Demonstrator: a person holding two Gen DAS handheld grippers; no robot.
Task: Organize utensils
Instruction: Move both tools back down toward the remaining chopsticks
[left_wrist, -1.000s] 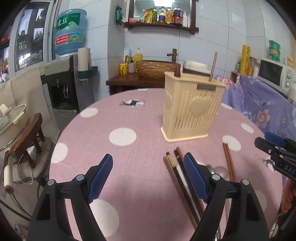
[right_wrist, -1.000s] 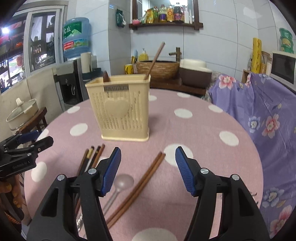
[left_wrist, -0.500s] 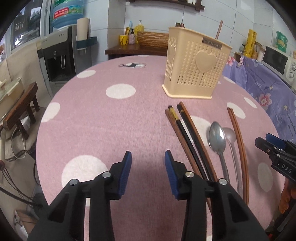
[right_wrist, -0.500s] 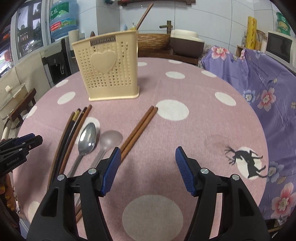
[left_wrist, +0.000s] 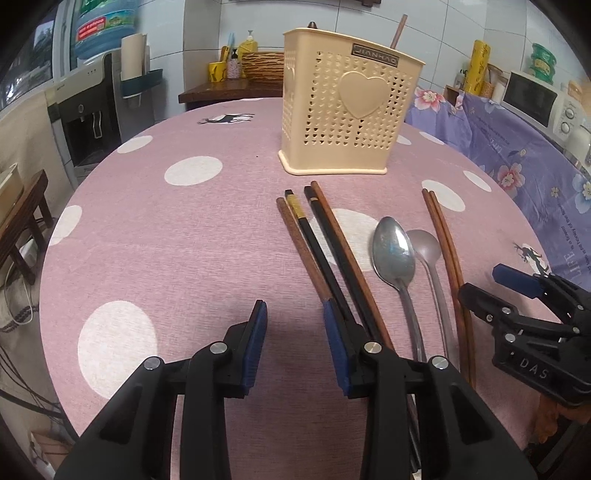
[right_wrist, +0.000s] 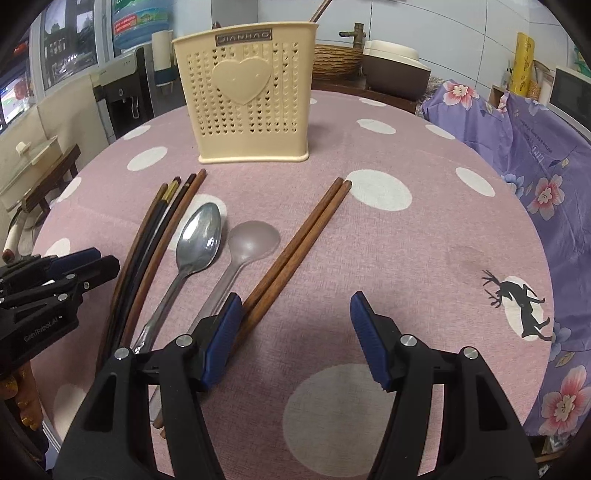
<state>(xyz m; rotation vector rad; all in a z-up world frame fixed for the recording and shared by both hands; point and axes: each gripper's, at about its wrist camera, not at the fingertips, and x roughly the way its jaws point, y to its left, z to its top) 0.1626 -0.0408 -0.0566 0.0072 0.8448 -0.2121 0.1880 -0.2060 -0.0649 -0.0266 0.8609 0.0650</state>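
A cream perforated utensil holder (left_wrist: 347, 118) (right_wrist: 251, 96) stands on the pink polka-dot table (left_wrist: 184, 240), with a chopstick sticking out of it. In front of it lie several dark and brown chopsticks (left_wrist: 321, 243) (right_wrist: 155, 236), a metal spoon (left_wrist: 393, 254) (right_wrist: 199, 240), a translucent grey spoon (left_wrist: 424, 247) (right_wrist: 253, 240) and a brown chopstick pair (left_wrist: 443, 240) (right_wrist: 303, 236). My left gripper (left_wrist: 294, 310) (right_wrist: 103, 260) hovers just left of the dark chopsticks, jaws narrow but apart, with nothing between them. My right gripper (right_wrist: 295, 299) (left_wrist: 480, 282) is open and holds nothing, its left pad beside the brown pair.
A purple floral cloth (right_wrist: 535, 155) covers furniture right of the table. A water dispenser (left_wrist: 88, 110) and a wooden stool (left_wrist: 22, 206) stand to the left. A microwave (left_wrist: 532, 99) sits at the far right. The table's round edge curves close under both grippers.
Both grippers have sunk toward the table and tilted down over the utensils. The left jaws have narrowed from wide to a small gap. The right jaws keep their width.
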